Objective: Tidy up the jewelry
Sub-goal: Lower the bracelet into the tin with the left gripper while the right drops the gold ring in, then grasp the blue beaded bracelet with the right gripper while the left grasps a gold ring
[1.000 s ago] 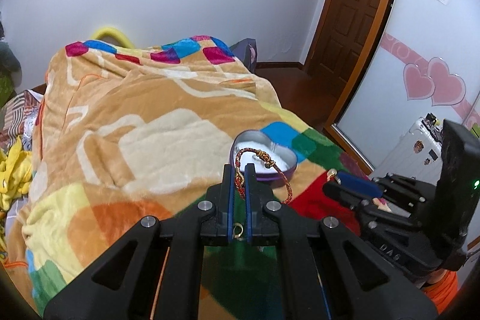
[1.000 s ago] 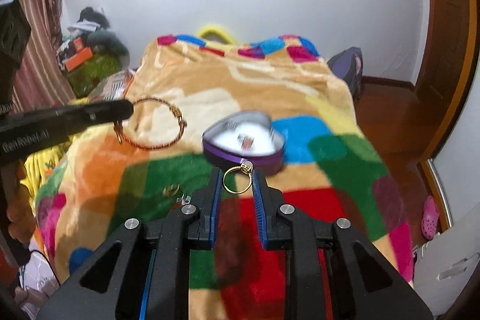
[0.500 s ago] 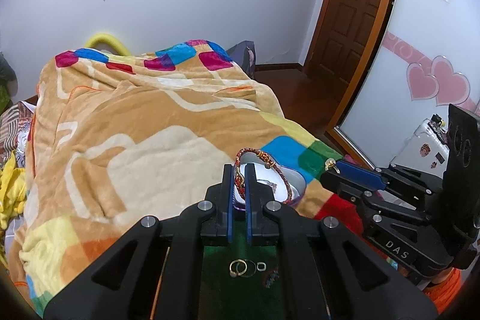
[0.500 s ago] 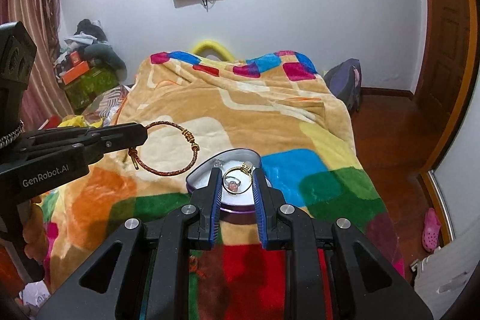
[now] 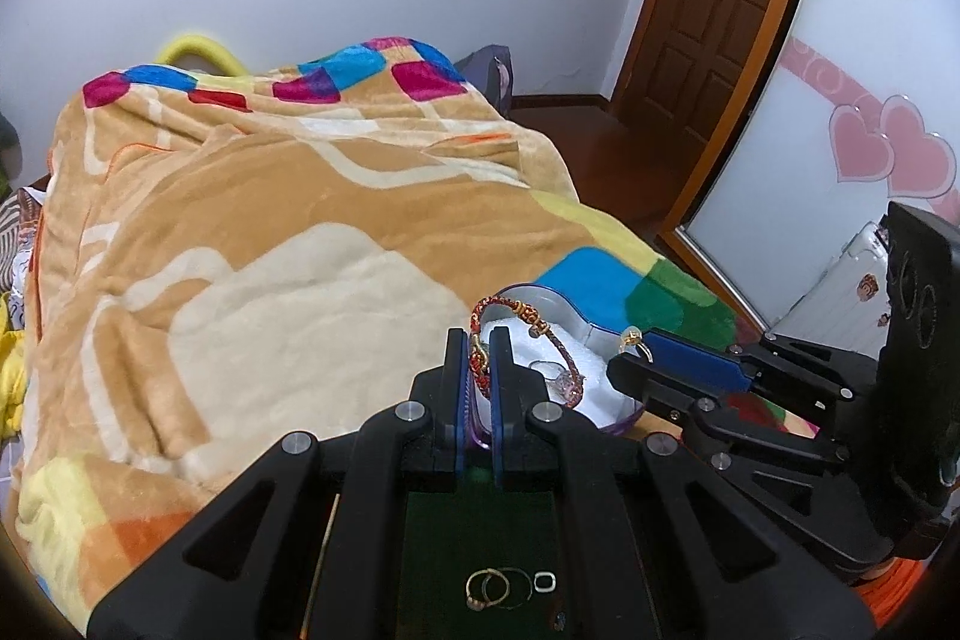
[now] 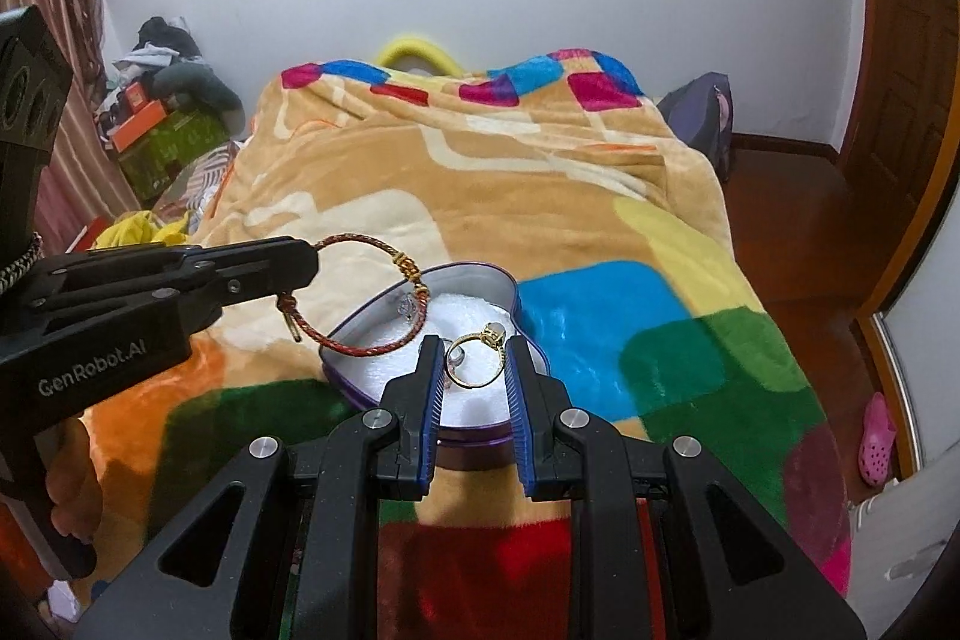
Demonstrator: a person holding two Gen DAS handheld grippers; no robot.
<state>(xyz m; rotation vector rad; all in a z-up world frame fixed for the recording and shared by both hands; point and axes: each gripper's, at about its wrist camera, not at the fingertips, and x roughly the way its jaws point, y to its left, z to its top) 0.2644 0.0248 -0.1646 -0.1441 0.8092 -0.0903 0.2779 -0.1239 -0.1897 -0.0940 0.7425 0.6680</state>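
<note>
Over heart-shaped purple tin box (image 6: 474, 280): left gripper (image 5: 478, 358) pinching red braided bracelet (image 6: 384, 304), right gripper (image 6: 475, 361) pinching gold ring (image 6: 477, 358); lower both onto white lining before releasing.

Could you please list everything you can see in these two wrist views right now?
Heart-shaped purple tin: one, white lining, open on blanket.
Braided red cord bracelet: one, in left gripper, over tin.
Gold ring: one, between right gripper's pads, over tin.
Loose rings: several, gold and dark, on blanket below left gripper.
Patchwork fleece blanket: one, tan with coloured squares, covering bed.
Left gripper: black, shut on bracelet.
Right gripper: black, blue pads, shut on ring.
</note>
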